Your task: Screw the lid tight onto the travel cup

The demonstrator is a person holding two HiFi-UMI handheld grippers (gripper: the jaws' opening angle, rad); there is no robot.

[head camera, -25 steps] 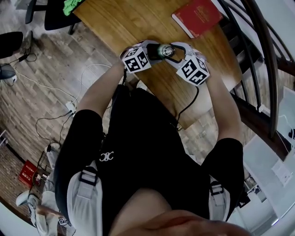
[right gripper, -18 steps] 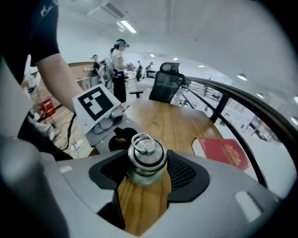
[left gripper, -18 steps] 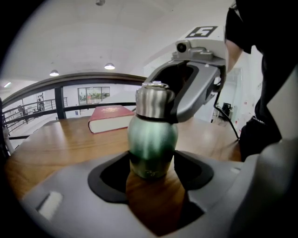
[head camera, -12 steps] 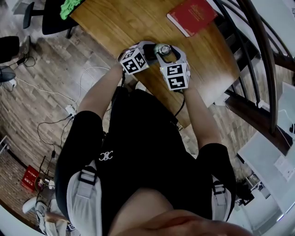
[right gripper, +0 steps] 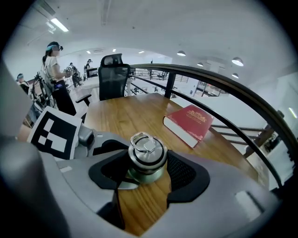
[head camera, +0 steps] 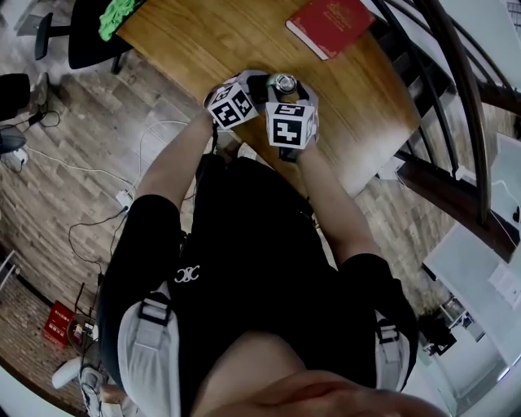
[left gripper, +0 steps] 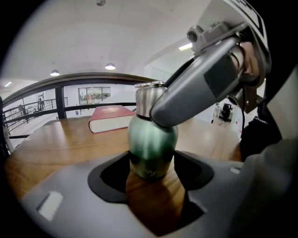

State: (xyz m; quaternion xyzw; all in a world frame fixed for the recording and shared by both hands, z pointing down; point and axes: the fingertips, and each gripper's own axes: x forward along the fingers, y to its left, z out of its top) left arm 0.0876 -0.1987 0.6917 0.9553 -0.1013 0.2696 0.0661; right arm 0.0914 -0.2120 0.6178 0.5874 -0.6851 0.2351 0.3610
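Note:
A green travel cup (left gripper: 151, 142) with a steel lid (right gripper: 147, 149) stands on the wooden table (head camera: 203, 41), near its front edge. My left gripper (left gripper: 152, 173) is shut on the cup's lower body, a dark pad against each side. From above and the near side, my right gripper (right gripper: 146, 173) closes on the lid, which has a wire ring on top. One of its grey fingers (left gripper: 200, 86) crosses the lid in the left gripper view. In the head view the cup (head camera: 283, 82) shows just beyond both marker cubes.
A red book (head camera: 330, 24) lies flat farther back on the table. A black office chair (right gripper: 114, 74) stands at the far end, with a green cloth (head camera: 118, 16) on a seat. A dark curved railing (head camera: 444, 106) runs along the right. People (right gripper: 56, 79) stand far off.
My right gripper has rolled round the lid: its marker cube swung from the cup's right side to the near side, and the right forearm came in leftward. The left gripper kept still.

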